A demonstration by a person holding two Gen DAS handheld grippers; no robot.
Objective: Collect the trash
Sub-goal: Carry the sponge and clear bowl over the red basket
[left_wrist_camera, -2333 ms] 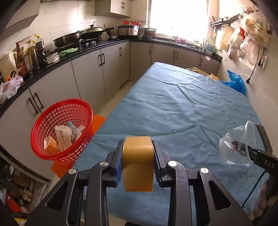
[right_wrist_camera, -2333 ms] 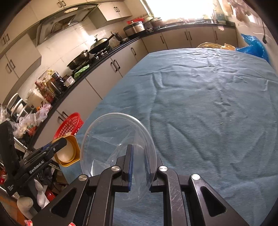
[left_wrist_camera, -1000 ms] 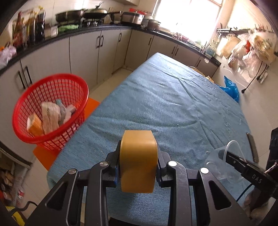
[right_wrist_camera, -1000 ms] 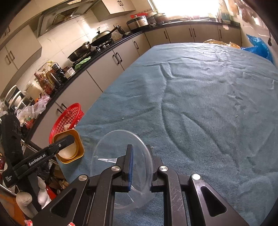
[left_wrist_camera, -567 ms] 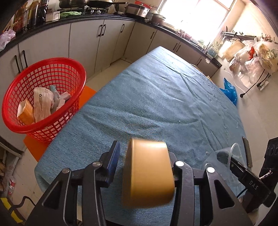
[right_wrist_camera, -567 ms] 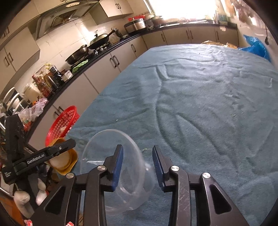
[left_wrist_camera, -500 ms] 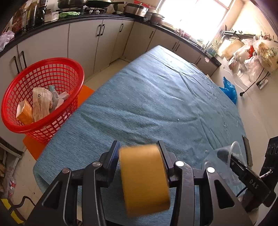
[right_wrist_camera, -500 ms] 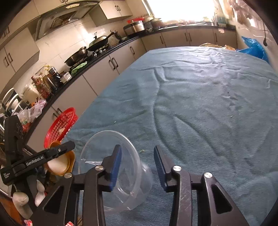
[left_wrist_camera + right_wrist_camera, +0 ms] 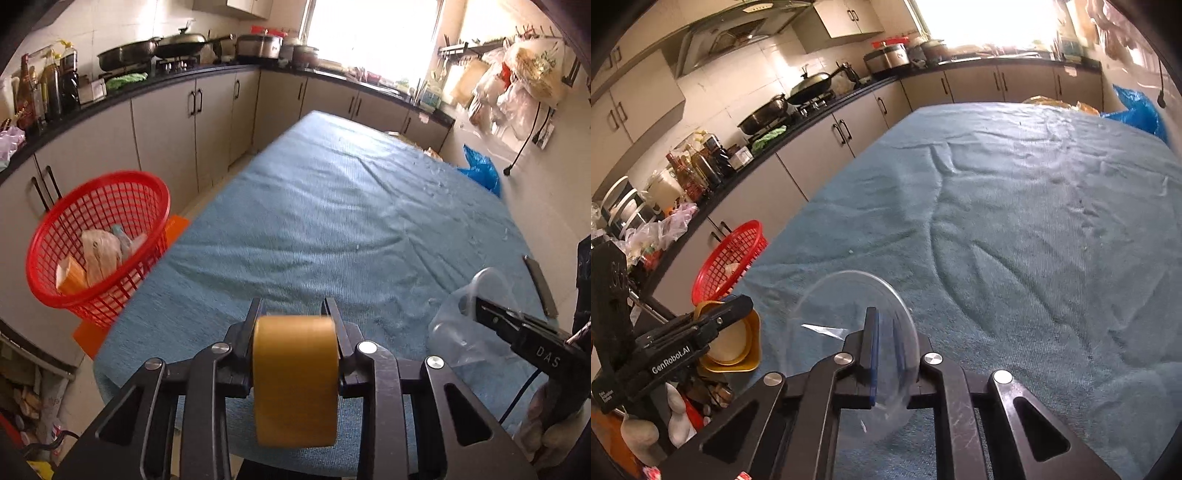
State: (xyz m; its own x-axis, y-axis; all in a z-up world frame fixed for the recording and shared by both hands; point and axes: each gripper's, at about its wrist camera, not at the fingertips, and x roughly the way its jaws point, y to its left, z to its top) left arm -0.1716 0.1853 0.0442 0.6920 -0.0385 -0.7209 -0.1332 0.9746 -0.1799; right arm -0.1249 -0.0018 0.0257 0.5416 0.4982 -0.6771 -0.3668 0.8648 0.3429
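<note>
1. Beside the table, off its left edge, a red basket stands on an orange mat; it holds crumpled pale paper, an orange carton and a few smaller wrappers (too blurred to name).
2. Over the table's near edge, the left gripper has its jaws closed on a yellow bowl, pinching the bowl's wall between the fingers. From the right wrist view the bowl shows its pale inside, with nothing visible in it.
3. Near the table's near right corner, the right gripper has its jaws narrow, clamped on the rim of a clear bowl. A scrap of clear film shows inside the clear bowl (nothing else can be made out through the plastic).
4. From the left wrist view the clear bowl sits just above the blue cloth, to the right of the yellow bowl and well apart from it.
5. Past the table's left side, the counter carries woks and bottles.
</note>
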